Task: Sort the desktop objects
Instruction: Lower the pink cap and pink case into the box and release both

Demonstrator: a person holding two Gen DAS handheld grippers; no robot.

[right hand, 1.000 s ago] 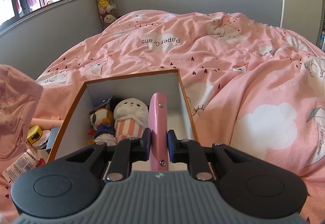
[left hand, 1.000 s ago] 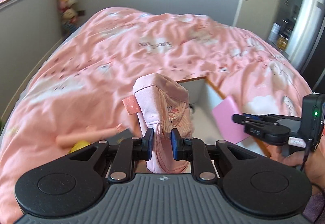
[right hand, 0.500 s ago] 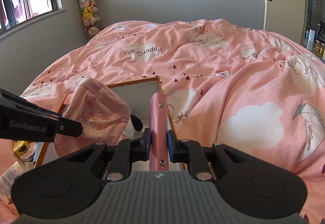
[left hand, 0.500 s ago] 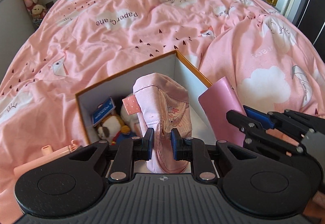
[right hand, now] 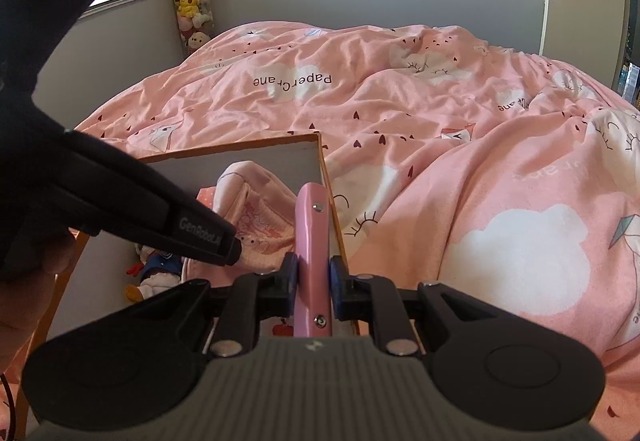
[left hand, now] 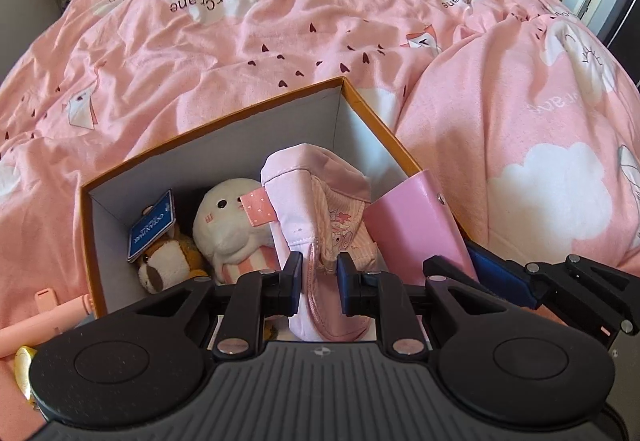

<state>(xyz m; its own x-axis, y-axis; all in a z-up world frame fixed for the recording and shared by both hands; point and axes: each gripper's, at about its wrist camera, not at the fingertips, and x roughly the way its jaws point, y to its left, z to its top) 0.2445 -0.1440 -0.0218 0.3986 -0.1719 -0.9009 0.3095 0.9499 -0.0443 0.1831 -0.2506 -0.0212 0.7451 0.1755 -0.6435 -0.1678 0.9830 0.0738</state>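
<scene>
Holding a pink hat (left hand: pixel 316 209) between clenched jaws, the left gripper (left hand: pixel 318 275) hangs over the open box (left hand: pixel 256 109), which sits on the pink quilt (left hand: pixel 240 41). The right gripper (right hand: pixel 311 275) grips a pink wallet (right hand: pixel 314 237) edge-on, just beside the box's right wall and near its far right corner; from the left wrist view the wallet (left hand: pixel 416 237) stands touching or nearly touching the hat. Inside the box, against the left wall, lie a white plush (left hand: pixel 230 221) and a brown plush (left hand: pixel 168 265) with a blue tag (left hand: pixel 153 229). The step in hand appears to be depositing both items in the box. Judgement: the free room is on the right half, so the hat should be lowered there, clear of the plushes, and let go only once it is below the rim. The wallet should follow separately, laid flat or slid down along the right wall, so the two grippers do not foul each other. Risk: soft fabric may catch on a finger at release, and the wallet may tip outside over the orange rim. Outside the box's near left corner lie a pink pen-like item (left hand: pixel 52 315) and a yellow object (left hand: pixel 23 369), not yet sorted.
</scene>
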